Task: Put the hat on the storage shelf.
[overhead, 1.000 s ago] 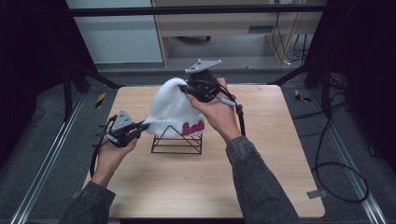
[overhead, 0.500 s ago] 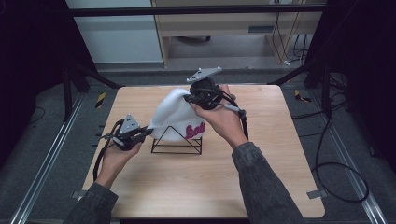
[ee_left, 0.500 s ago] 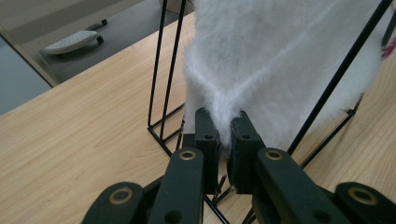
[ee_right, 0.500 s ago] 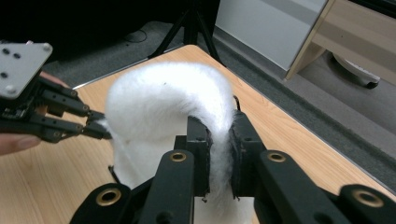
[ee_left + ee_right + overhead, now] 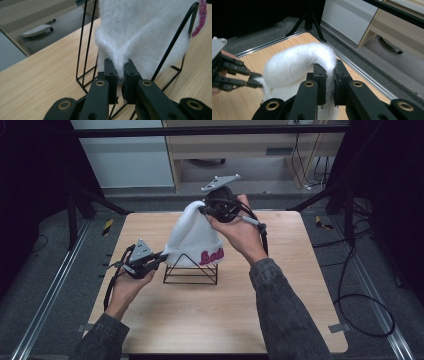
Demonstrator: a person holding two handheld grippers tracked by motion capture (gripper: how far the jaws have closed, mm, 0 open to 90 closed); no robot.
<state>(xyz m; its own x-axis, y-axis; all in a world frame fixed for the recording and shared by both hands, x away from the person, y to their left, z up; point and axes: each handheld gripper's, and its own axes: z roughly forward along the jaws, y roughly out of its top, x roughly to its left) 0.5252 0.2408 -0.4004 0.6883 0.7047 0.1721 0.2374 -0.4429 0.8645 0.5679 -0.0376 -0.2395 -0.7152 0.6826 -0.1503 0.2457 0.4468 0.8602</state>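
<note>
Wooden table (image 5: 280,320): white beanie (image 5: 192,237) over wire stand (image 5: 191,270). My left gripper (image 5: 159,259) pinches its brim low, right gripper (image 5: 204,210) its crown high; long axis probably near-vertical.

We see a fluffy white beanie (image 5: 192,237) with pink lettering on its cuff, draped upright over a black wire stand (image 5: 191,271), its crown stretched up, its lower edge pulled sideways.

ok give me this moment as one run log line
left tongs: shut on hem of fluffy white knit hat | right tongs: shut on hat crown, raised | hat: draped over black wire stand | wooden table
</note>
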